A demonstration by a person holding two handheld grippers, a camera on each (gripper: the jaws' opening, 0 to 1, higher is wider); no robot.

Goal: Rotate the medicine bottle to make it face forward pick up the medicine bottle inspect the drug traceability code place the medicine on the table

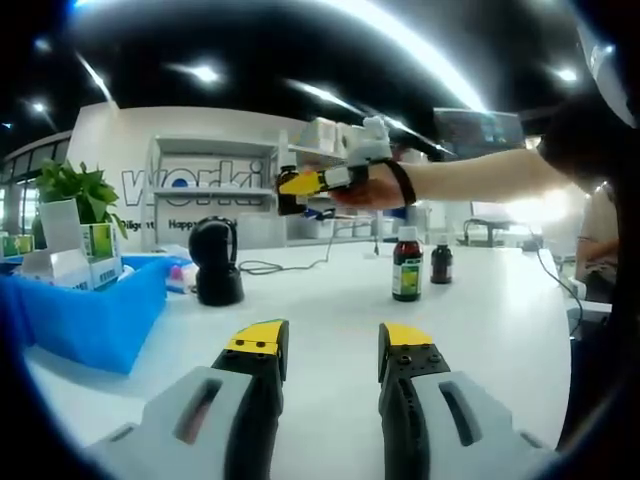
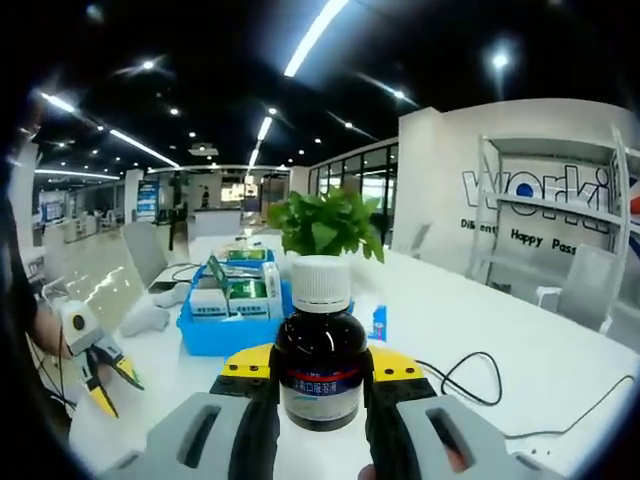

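My right gripper (image 2: 321,372) is shut on a dark brown medicine bottle (image 2: 319,350) with a white cap, held upright in the air with its blue-and-white label toward the camera. In the left gripper view a hand carries that same right gripper (image 1: 296,186) above the table's far side, the bottle (image 1: 287,196) dark between its yellow tips. My left gripper (image 1: 332,345) hovers low over the white table (image 1: 330,300), open with nothing between its jaws. It also appears small at the left of the right gripper view, as the left gripper (image 2: 108,385).
Two more brown bottles (image 1: 407,266) (image 1: 441,262) stand on the table at mid right. A black round device (image 1: 216,262) with a cable sits at the left, near a blue bin (image 1: 90,315). A blue basket (image 2: 205,338) holds medicine boxes, with a potted plant (image 2: 326,224) behind and a cable (image 2: 470,375) at the right.
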